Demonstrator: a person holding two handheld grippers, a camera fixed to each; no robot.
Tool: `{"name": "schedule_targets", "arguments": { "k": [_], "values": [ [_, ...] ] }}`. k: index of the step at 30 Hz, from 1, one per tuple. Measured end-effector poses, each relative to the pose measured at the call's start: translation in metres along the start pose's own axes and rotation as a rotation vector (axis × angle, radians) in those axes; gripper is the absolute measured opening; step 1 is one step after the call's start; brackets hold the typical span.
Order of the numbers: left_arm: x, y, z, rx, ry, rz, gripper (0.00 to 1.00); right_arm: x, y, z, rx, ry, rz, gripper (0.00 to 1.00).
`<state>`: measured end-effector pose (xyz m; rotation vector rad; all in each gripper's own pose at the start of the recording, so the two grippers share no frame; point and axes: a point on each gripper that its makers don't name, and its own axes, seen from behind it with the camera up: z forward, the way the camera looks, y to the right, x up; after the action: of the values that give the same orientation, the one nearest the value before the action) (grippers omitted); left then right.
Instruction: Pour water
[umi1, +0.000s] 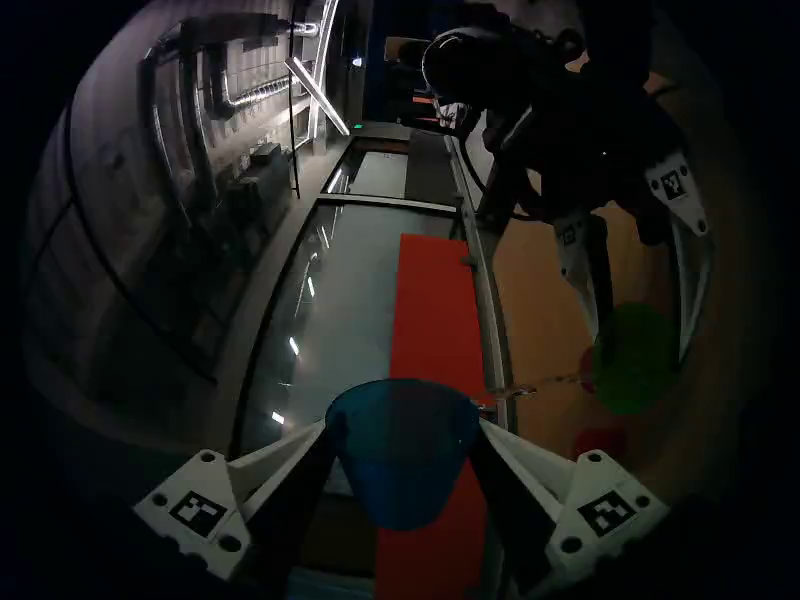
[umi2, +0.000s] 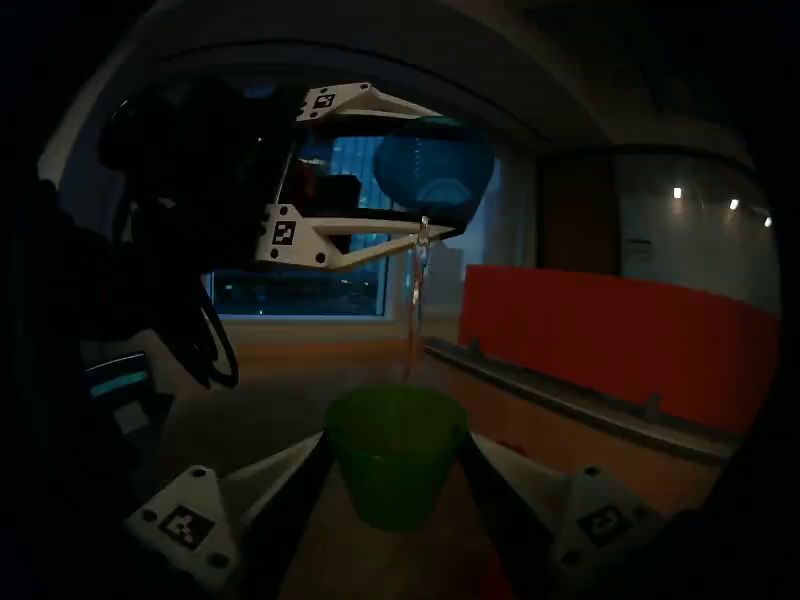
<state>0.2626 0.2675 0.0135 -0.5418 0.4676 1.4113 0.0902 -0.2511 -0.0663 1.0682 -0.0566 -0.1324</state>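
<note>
Gripping a blue cup (umi1: 403, 470) in the left tongs (umi1: 403, 430), at 6 o'clock in the left gripper view, both fingers (umi1: 280, 460) pressed on its sides, spread to cup width. Tipped on its side, high at 12 o'clock in the right gripper view, and spilling a thin stream of water (umi2: 413, 300) straight down. Catching it in a green cup (umi2: 395, 470), upright, clamped likewise in the right tongs (umi2: 397, 440) at 6 o'clock, above a brown table (umi2: 290, 400).
</note>
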Motion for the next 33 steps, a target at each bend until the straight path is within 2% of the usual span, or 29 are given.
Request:
{"name": "schedule_targets", "arguments": {
  "k": [20, 29, 33],
  "values": [
    [0.005, -0.01, -0.002, 0.016, -0.014, 0.133, 0.86, -0.001, 0.001, 0.003, -0.001, 0.003, 0.003, 1.0],
    [0.01, -0.004, -0.007, 0.026, -0.012, 0.173, 0.86, 0.001, 0.002, 0.004, -0.006, 0.006, 0.005, 1.0],
    [0.012, 0.001, -0.008, 0.024, -0.006, 0.173, 0.86, 0.002, 0.002, 0.005, -0.005, 0.009, 0.007, 1.0]
  ]
}}
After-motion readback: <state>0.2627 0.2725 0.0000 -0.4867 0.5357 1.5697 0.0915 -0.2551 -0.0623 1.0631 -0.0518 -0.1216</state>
